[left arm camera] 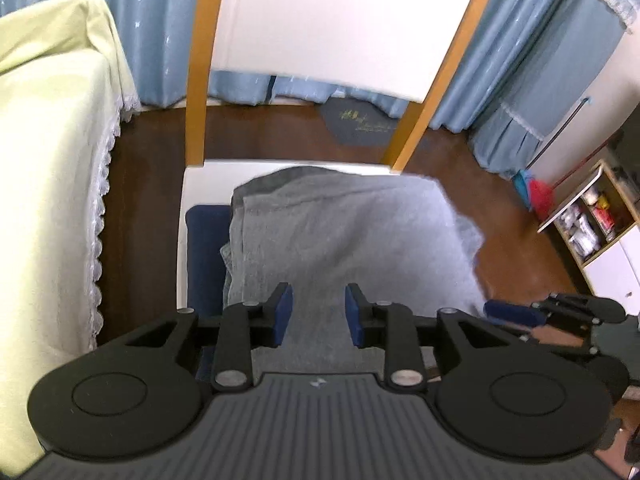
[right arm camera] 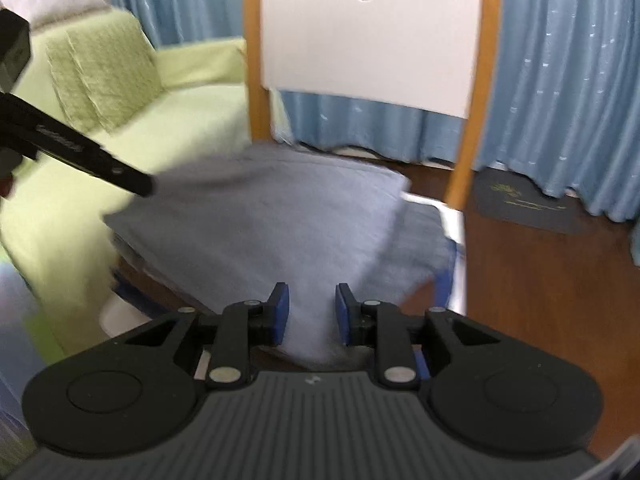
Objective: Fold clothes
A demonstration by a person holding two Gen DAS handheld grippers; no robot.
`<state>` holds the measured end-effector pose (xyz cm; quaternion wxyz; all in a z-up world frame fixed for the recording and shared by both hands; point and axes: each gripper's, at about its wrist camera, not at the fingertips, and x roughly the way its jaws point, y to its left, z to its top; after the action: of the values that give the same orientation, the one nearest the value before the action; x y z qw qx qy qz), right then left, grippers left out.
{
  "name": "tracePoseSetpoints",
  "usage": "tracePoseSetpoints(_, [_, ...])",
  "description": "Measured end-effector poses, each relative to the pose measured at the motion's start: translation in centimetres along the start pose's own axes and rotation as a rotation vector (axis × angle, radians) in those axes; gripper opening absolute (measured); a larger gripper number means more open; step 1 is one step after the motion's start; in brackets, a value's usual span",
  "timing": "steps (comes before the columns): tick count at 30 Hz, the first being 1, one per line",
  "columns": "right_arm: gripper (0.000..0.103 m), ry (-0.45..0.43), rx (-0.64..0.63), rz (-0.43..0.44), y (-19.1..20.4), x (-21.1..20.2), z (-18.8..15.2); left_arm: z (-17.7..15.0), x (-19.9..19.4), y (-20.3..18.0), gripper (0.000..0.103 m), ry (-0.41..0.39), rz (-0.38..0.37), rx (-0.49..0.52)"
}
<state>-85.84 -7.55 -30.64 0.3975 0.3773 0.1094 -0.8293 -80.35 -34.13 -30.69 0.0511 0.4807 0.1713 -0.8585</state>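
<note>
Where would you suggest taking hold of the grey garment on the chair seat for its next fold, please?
Probably the grey garment by its near edge, from the front: that edge drapes off the chair seat between the open left gripper fingers, so a pad could slip beneath.

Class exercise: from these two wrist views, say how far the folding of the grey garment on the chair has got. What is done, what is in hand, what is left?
Done: the grey garment lies doubled in flat layers on the white chair seat. In hand: nothing; the left gripper and the right gripper stand open over the cloth, pads clear. Left: perhaps a final fold or tidying; a lower layer sticks out at the right edge.
</note>
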Motion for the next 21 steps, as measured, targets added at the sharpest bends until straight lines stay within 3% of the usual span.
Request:
tracePoseSetpoints(2, [0.01, 0.044, 0.029, -0.017, -0.8, 0.3, -0.5, 0.1, -0.1, 0.4, 0.028, 0.013, 0.006, -0.046])
tracePoseSetpoints(4, [0.012, 0.065, 0.061, -0.033, -1.4, 0.0, -0.9, 0.7, -2.3, -0.3, 0.031, -0.072, -0.011, -0.024])
tracePoseSetpoints(7, [0.012, -0.026, 0.081, -0.008, -1.8, -2.5, 1.0, 2.0, -1.4, -1.3, 0.032, -0.083, 0.012, 0.015])
tracePoseSetpoints(10, [0.012, -0.065, 0.054, 0.029, -1.6, -0.7, 3.0, 2.3, 1.2, -1.5, 0.032, -0.047, 0.043, 0.014])
tracePoseSetpoints(12, [0.012, -0.022, 0.035, 0.032, -1.5, 1.4, 3.5, 2.1, 3.3, -1.6, 0.032, 0.001, 0.102, 0.012])
tracePoseSetpoints(14, [0.011, 0.065, 0.026, 0.028, -1.6, 5.1, 3.0, 2.4, 2.9, -2.6, 0.033, -0.003, 0.146, 0.0])
tracePoseSetpoints(17, [0.013, 0.021, 0.078, 0.042, -2.0, 3.2, 3.2, 3.2, 0.9, -4.2, 0.054, -0.014, 0.193, -0.016])
tracePoseSetpoints(19, [0.031, -0.02, 0.123, 0.043, -2.2, 1.2, 3.7, 3.5, -1.2, -5.4, 0.075, -0.027, 0.208, -0.032])
tracePoseSetpoints(21, [0.044, -0.042, 0.158, 0.039, -2.1, -0.4, 3.9, 3.4, -3.0, -6.4, 0.082, -0.037, 0.21, -0.035])
